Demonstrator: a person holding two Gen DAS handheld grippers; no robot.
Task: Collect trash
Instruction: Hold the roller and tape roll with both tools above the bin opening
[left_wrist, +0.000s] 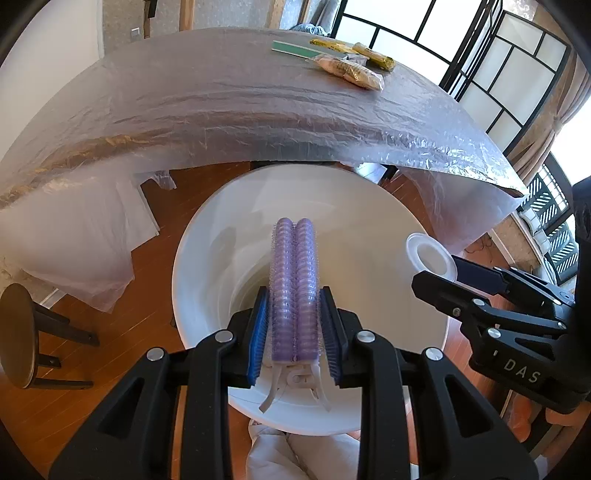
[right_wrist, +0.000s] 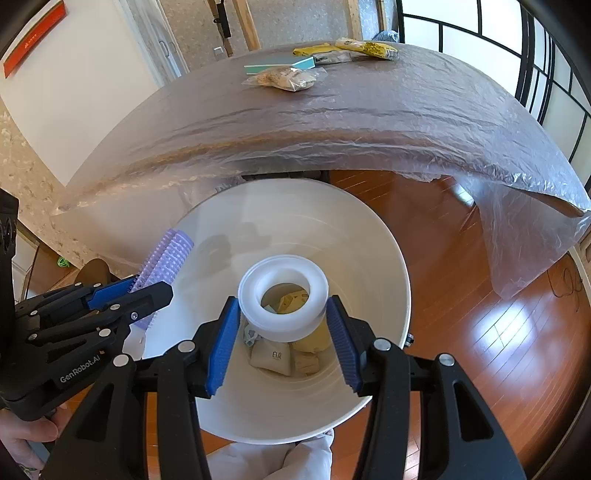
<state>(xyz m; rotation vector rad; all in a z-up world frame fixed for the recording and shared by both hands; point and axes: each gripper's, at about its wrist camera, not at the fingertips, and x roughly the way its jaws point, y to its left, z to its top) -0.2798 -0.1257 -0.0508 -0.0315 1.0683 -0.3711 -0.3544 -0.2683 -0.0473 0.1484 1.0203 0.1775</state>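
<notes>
Left gripper (left_wrist: 293, 325) closed tight on purple hair rollers (left_wrist: 293, 280), held over the white bin (left_wrist: 207, 266). Right gripper (right_wrist: 282, 332), partly open, pads pinching a white tape ring (right_wrist: 282, 306) above the bin's mouth. Wrappers (right_wrist: 284, 358) at the bin bottom. Snack packets (left_wrist: 349, 68) on the far table (left_wrist: 221, 107).

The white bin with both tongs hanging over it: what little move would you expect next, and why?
Probably both tongs open and drop their loads. The left tongs are shut on a purple roller, the right tongs on a white ring, and both items hang over the open mouth of the bin, which already holds scraps at the bottom.
</notes>
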